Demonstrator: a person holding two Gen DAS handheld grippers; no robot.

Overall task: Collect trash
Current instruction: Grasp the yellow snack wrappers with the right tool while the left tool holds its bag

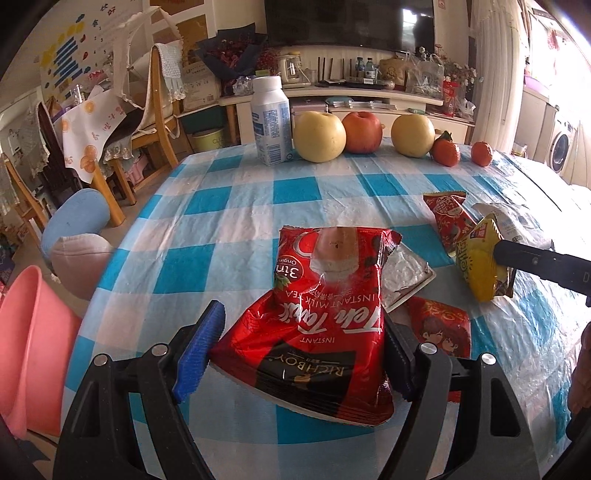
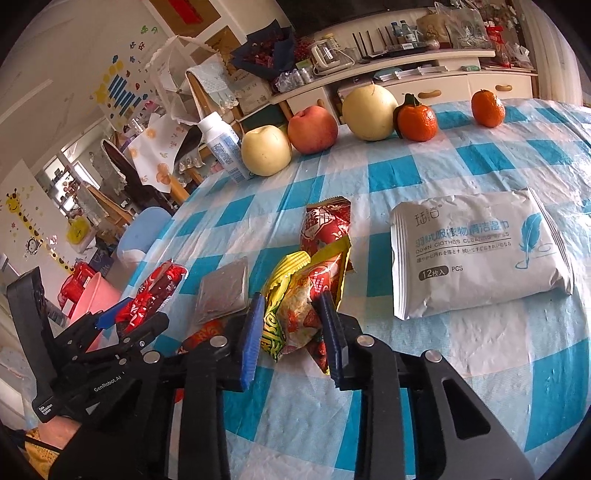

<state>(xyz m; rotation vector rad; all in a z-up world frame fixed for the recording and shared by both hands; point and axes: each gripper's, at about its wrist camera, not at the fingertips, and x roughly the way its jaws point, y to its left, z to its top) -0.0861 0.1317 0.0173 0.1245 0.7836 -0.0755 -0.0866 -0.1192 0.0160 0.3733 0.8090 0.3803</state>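
**Both tongs gripping wrappers over the checked table**

A table covered in a crinkled blue-and-white checked plastic cloth (image 1: pixel 236 199) is filling both views, with a cluttered living room beyond it: a dark television (image 1: pixel 351 22) above a long white cabinet (image 1: pixel 369 98), and wooden chairs (image 1: pixel 155 110) left of the tongs. A pink plastic basin (image 1: pixel 33 350) is sitting off the table edge, just left of the left gripper (image 1: pixel 295 354).

Ahead of the right gripper (image 2: pixel 291 332), slightly to its right, a flat grey pack of cleaning wipes (image 2: pixel 476 254) is lying on the cloth. At the table's far edge, a white plastic bottle (image 1: pixel 269 122), two yellow pears (image 1: pixel 319 136), a red apple (image 1: pixel 362 132) and two tangerines (image 1: pixel 446 150) are standing in a row.

The left gripper's blue pads are pressing both sides of a large red instant milk tea bag (image 1: pixel 325 306), holding it. The right gripper's narrowly spaced pads are pinching a crumpled yellow-and-red snack wrapper (image 2: pixel 295 306).

Just ahead of that wrapper a red patterned sachet (image 2: pixel 325 225) is lying, partly overlapped by it. To the right gripper's left, a small silver foil tray (image 2: pixel 223 291) is resting. A red packet with cartoon figures (image 1: pixel 441 328) is lying partly hidden behind the left gripper's right finger.
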